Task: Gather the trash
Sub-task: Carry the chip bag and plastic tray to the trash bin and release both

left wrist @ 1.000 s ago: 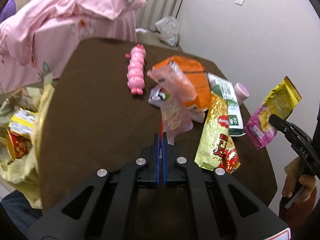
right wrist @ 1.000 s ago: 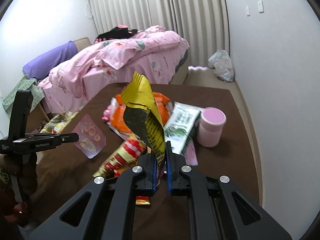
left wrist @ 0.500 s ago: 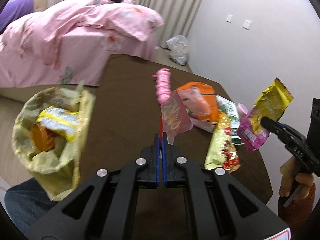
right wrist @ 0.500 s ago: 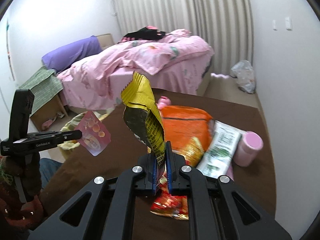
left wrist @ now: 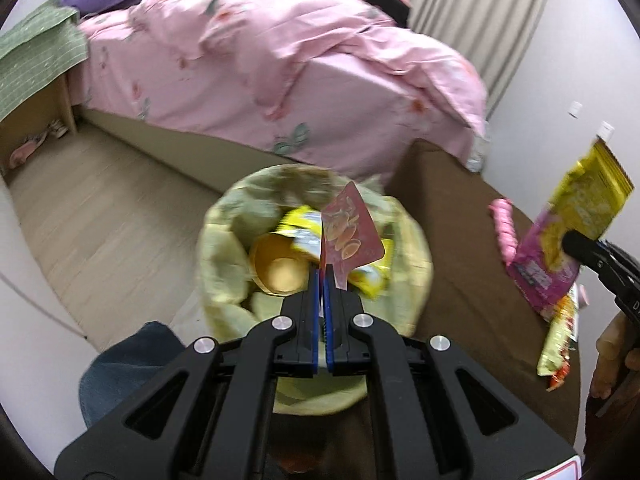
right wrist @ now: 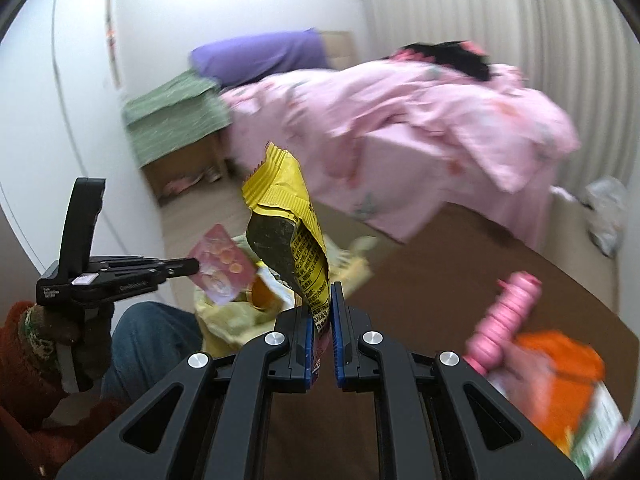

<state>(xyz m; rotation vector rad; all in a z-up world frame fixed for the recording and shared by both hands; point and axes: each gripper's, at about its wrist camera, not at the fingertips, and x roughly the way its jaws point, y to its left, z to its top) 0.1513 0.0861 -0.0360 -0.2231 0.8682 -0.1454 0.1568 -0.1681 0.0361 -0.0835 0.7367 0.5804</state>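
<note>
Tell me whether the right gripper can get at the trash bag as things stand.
Probably yes: the trash bag lies open just ahead and left of the right gripper, though the left gripper hangs over it.

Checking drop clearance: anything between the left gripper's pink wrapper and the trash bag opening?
Nothing visible. The left gripper holds the pink wrapper directly over the open trash bag; only trash already inside lies beneath.

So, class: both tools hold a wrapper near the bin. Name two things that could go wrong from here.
1. The left tool pinches the pink wrapper only by a corner; a light packet like that could flutter past the bin rim when released.
2. The right tool holds the yellow wrapper over the brown table, not yet above the bin; letting go now would likely miss.
</note>
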